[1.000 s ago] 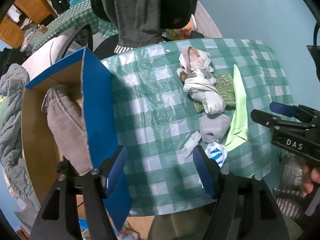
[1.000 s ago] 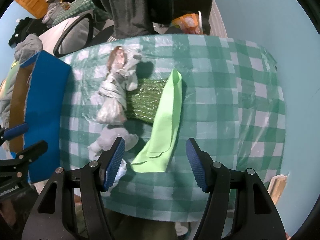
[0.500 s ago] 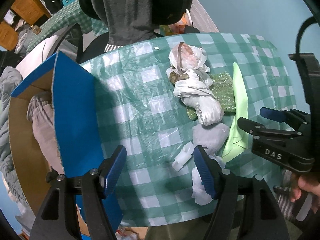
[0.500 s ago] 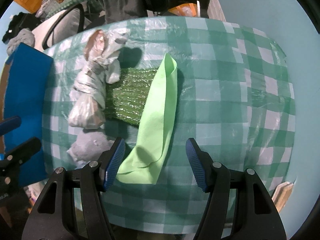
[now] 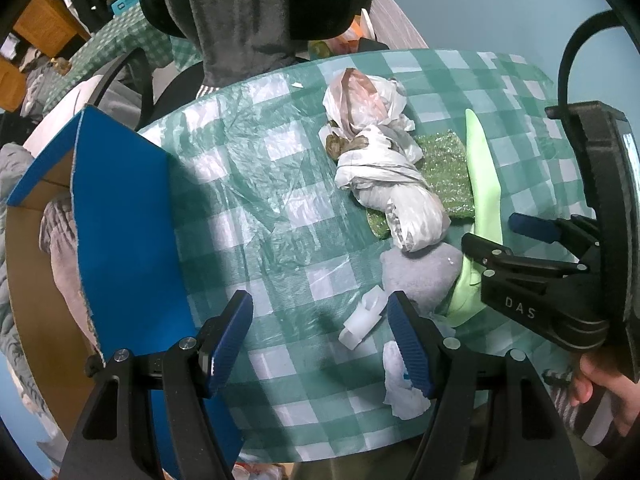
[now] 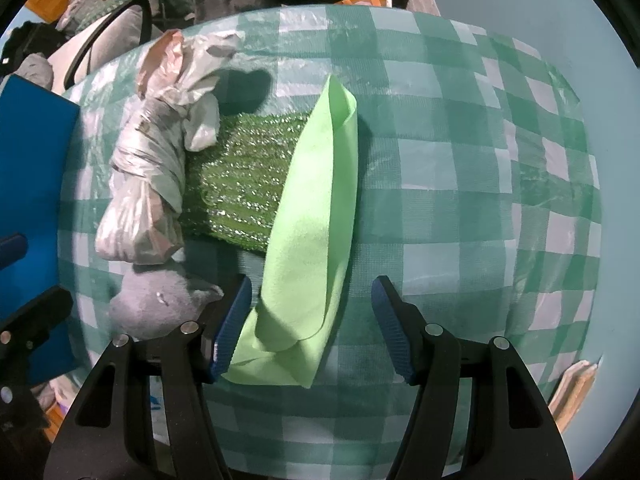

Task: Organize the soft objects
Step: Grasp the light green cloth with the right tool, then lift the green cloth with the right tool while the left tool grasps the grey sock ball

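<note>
Your right tongs (image 6: 312,320) have just been narrowing, but they are spread either side of the near end of the long lime-green folded cloth (image 6: 316,216), and the blue pads (image 6: 236,320) do not yet press on it. That cloth lies on the green-and-white checked table (image 6: 460,208), running from near to far, with its left edge over the glittery green scrubbing pad (image 6: 244,184). Left of that sits the twisted bundle of whitish plastic bags (image 6: 148,184), and nearer to you the small grey plush toy (image 6: 156,308), just beside your left pad.

Your left tongs (image 5: 320,336) hang spread and empty over the table, with a scrap of white plastic (image 5: 362,320) between them. The blue-sided cardboard box (image 5: 120,232), already holding a folded grey garment (image 5: 60,248), stands at the table's left edge.

The risks, as I judge them:
- Close now and you may pinch only the top fold; the cloth would then unroll and drag as you lift.
- The left pad could catch the plush toy's edge and pull it along.
- The cloth overlaps the scrubbing pad, so a quick lift may snag and shift it.
- The slick tablecloth film could bunch if your pads scrape it.
</note>
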